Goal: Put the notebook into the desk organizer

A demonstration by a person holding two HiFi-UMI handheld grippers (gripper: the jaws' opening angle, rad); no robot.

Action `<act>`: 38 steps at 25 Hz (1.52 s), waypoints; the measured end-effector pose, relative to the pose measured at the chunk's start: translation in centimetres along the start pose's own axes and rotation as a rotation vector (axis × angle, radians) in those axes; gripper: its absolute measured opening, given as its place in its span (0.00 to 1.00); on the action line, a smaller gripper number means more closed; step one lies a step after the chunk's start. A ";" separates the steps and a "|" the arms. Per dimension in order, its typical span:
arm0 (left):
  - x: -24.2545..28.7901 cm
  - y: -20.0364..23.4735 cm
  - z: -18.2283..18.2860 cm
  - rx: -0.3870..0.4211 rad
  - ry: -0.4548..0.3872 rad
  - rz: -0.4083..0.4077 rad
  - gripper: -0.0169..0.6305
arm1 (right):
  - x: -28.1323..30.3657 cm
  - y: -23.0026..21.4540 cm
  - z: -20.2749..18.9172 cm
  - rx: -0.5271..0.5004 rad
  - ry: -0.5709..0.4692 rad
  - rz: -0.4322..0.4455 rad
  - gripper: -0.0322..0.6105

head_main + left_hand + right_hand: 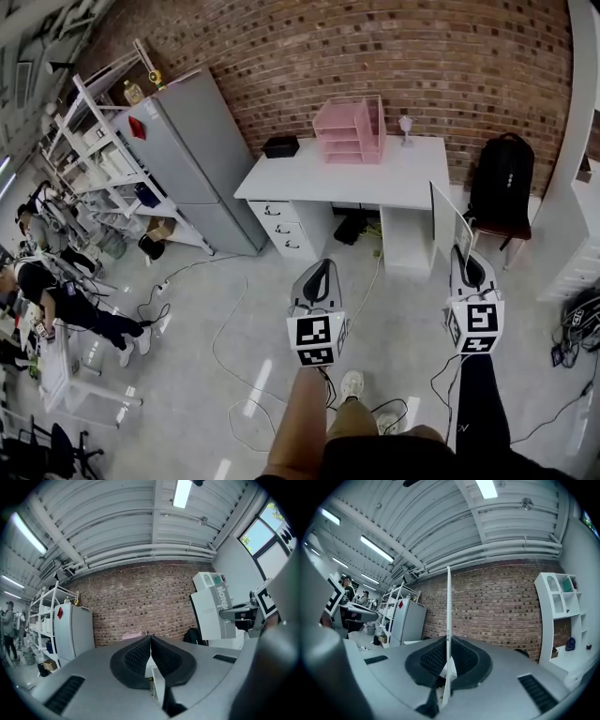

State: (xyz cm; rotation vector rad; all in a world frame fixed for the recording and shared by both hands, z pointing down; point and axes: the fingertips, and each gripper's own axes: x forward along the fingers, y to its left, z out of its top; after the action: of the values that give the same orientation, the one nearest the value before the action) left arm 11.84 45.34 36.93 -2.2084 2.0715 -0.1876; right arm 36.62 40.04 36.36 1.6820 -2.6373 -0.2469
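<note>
The right gripper [461,255] is clamped on the notebook [450,223]. In the right gripper view its dark pads press on the thin white book from both sides, and the book rises edge-on, straight up from between the jaws. From the head view the notebook stands upright in that gripper as a pale panel, held in the air in front of the table [347,180] and apart from it.

The left gripper [324,266] has its jaws together, pad against pad, with nothing between them. It is held level beside the right gripper, over the grey floor [187,375]. In the left gripper view the notebook's white cover with large grey lettering shows off to the right.

The pink desk organizer [349,131] stands at the back of the white table, against the brick wall [375,47]. It has stacked trays on the left and upright slots on the right. It is well apart from the notebook. A black box [280,146] sits on the table's left rear corner. A small white object near the right rear corner is too small to identify.

A grey refrigerator [192,159] stands left of the table, with white shelving [94,141] beyond it. A black backpack [502,183] rests on a chair to the right of the table. Loose cables [225,347] trail over the floor.
</note>
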 end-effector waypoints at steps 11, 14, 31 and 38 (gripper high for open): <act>4.1 1.8 -0.1 -0.005 -0.011 -0.018 0.05 | 4.0 0.1 -0.1 -0.007 -0.004 -0.003 0.09; 6.0 2.7 -0.3 -0.013 -0.013 -0.023 0.05 | 5.9 0.2 -0.2 -0.014 0.000 -0.003 0.09; 22.5 9.7 -2.2 -0.030 -0.010 -0.079 0.05 | 22.9 -0.2 -1.9 -0.038 0.020 -0.023 0.09; 27.9 12.2 -3.0 -0.037 -0.009 -0.096 0.05 | 28.5 0.1 -1.9 -0.047 0.009 -0.034 0.09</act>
State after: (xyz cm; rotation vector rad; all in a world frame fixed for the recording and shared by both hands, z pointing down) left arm 1.09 16.77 38.37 -2.3281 1.9810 -0.1476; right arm 24.55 14.15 35.91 1.7112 -2.5774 -0.2982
